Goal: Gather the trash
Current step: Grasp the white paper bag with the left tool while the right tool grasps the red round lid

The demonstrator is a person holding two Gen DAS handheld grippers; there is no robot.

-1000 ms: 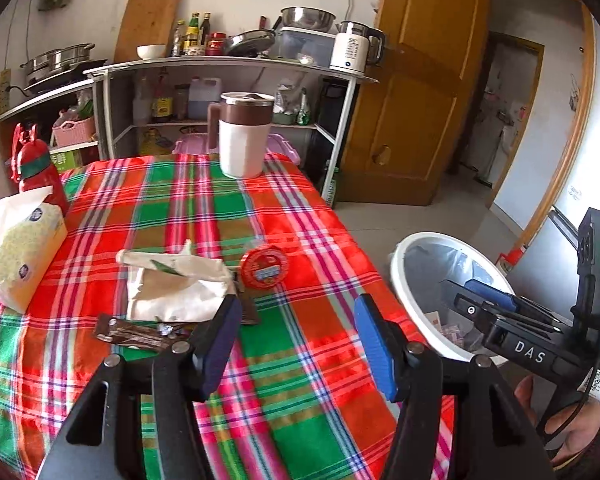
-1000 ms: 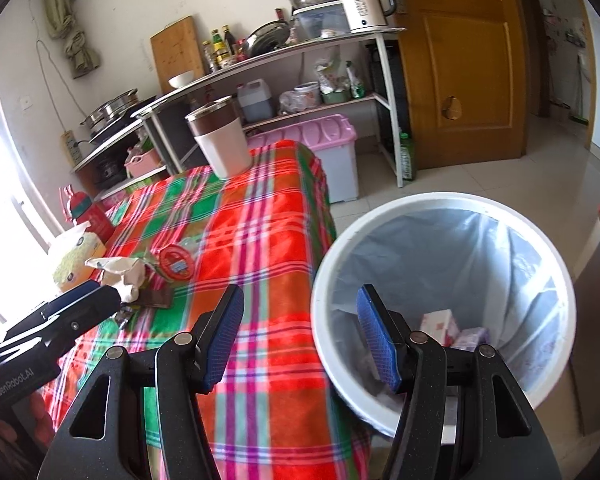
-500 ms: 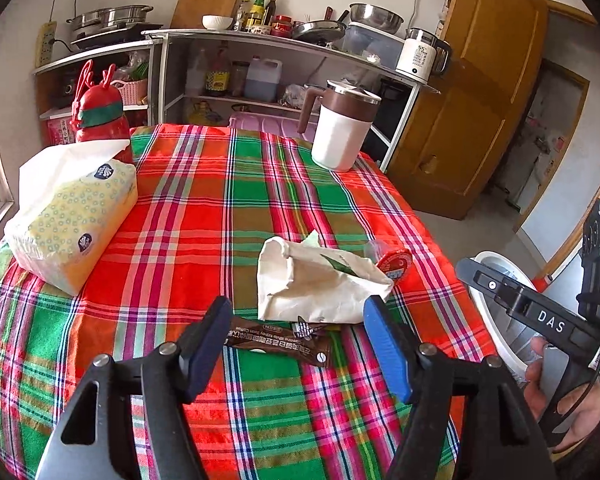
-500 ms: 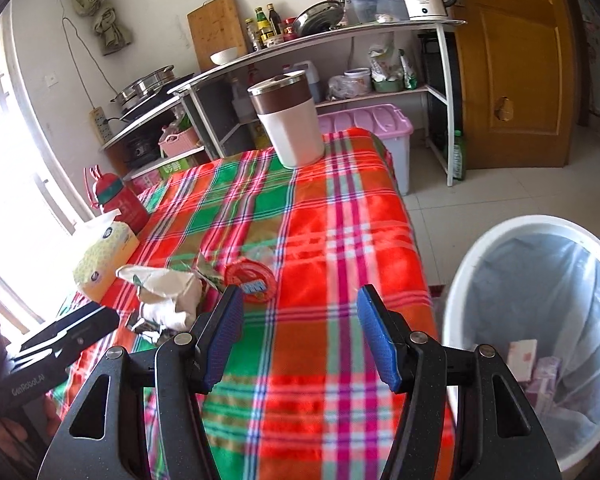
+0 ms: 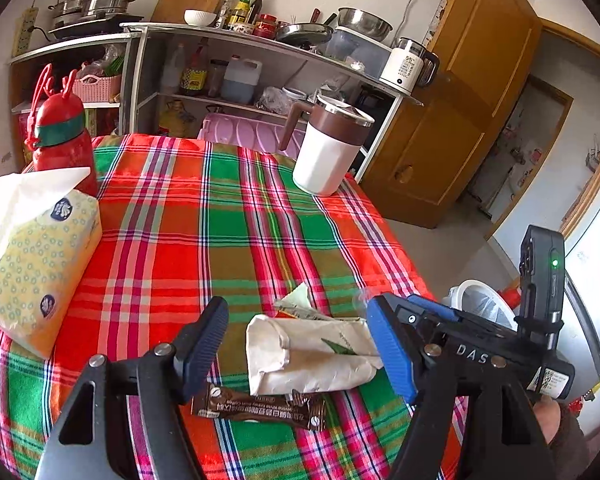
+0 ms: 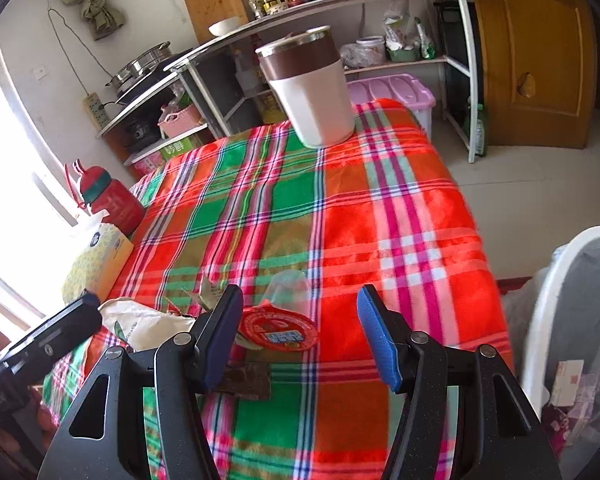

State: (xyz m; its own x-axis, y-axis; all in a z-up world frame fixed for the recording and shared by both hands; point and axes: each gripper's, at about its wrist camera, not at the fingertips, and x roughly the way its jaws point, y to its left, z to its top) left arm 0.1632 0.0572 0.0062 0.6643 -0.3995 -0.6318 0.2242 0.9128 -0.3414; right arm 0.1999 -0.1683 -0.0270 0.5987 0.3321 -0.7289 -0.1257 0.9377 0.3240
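Observation:
A crumpled white paper bag [image 5: 312, 356] lies on the plaid tablecloth [image 5: 220, 232], with a brown snack wrapper [image 5: 260, 408] in front of it. My left gripper [image 5: 296, 348] is open, its jaws on either side of the bag. In the right wrist view a clear plastic cup with a red foil lid [image 6: 278, 330] lies on its side beside the bag [image 6: 148, 326]. My right gripper [image 6: 300, 336] is open, just above and in front of the cup. A white trash bin [image 6: 572, 320] with a liner stands right of the table and holds some trash.
A tissue pack [image 5: 32, 252] and a red bottle [image 5: 62, 140] stand at the table's left edge. A white and brown jug [image 5: 332, 148] stands at the far end. Kitchen shelves [image 5: 240, 52] and a wooden door [image 5: 460, 100] lie behind.
Both grippers have swung left from the bin toward the trash on the table and moved closer. The left now straddles the paper bag, the right faces the red-lidded cup.

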